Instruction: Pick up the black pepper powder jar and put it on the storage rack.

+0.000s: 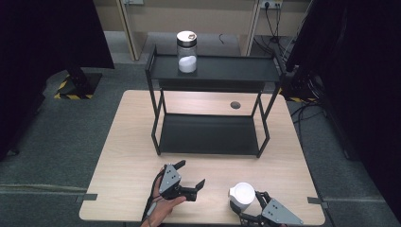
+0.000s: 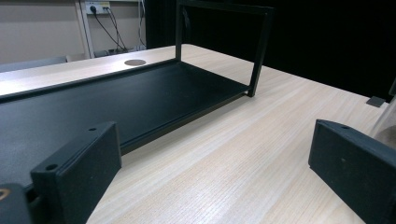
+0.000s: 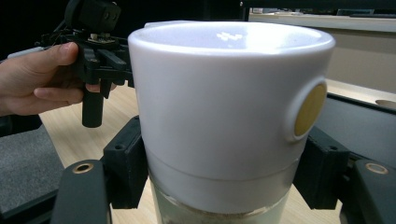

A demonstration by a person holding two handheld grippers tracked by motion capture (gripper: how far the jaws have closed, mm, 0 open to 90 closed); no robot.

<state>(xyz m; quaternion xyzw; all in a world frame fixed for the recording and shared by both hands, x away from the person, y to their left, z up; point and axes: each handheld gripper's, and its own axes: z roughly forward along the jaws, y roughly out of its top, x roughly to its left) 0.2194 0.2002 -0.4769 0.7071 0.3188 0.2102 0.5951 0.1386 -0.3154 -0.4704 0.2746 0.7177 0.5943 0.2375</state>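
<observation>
right gripper (image 1: 249,201): clamped on white-lidded jar (image 1: 242,195), near side of black rack (image 1: 210,135)
left gripper (image 1: 189,177): jaws wide apart, holding nothing, just before the rack

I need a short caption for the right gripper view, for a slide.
Right tool clamped on a white-lidded jar, with the left tool in a hand beyond it.

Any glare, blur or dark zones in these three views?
High view: both side edges are black, table evenly lit, sharp. Left gripper view: near jaws soft, backdrop black at right, shelf tray matte, no glare. Right gripper view: white-lidded jar looms close, a small ceiling-light glint on the lid top, background soft.
</observation>
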